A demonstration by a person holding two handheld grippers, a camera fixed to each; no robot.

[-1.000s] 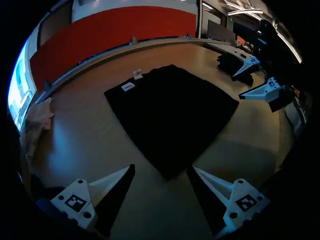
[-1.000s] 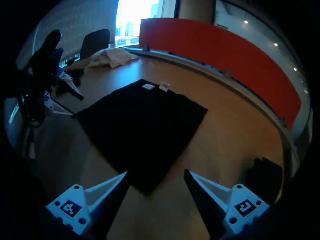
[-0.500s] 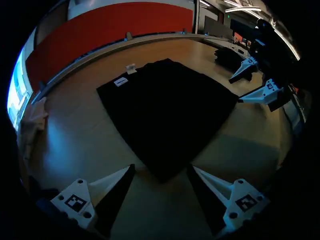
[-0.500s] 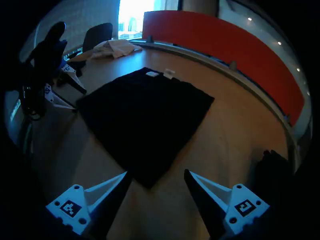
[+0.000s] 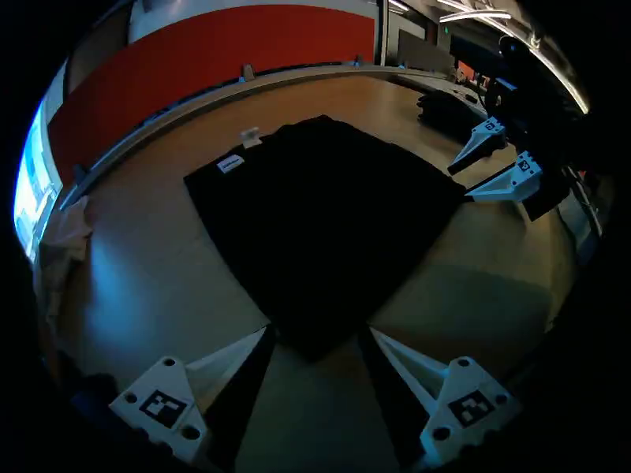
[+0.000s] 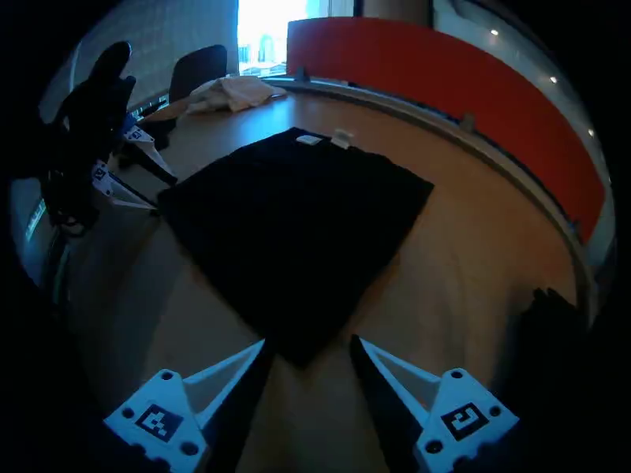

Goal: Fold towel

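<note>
Left gripper view showed us the black towel (image 5: 323,221) lying flat on the wooden table (image 5: 150,268), its near corner between the parted fingers of our left gripper (image 5: 317,335). In the right gripper view, the right gripper (image 6: 308,343) stood equally spread around another corner. Two white labels (image 5: 230,164) at the towel's far edge were too small to read.

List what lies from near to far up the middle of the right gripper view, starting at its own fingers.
right gripper → black towel → white tag at the towel's far edge → pale cloth heap → dark chair → bright window
</note>
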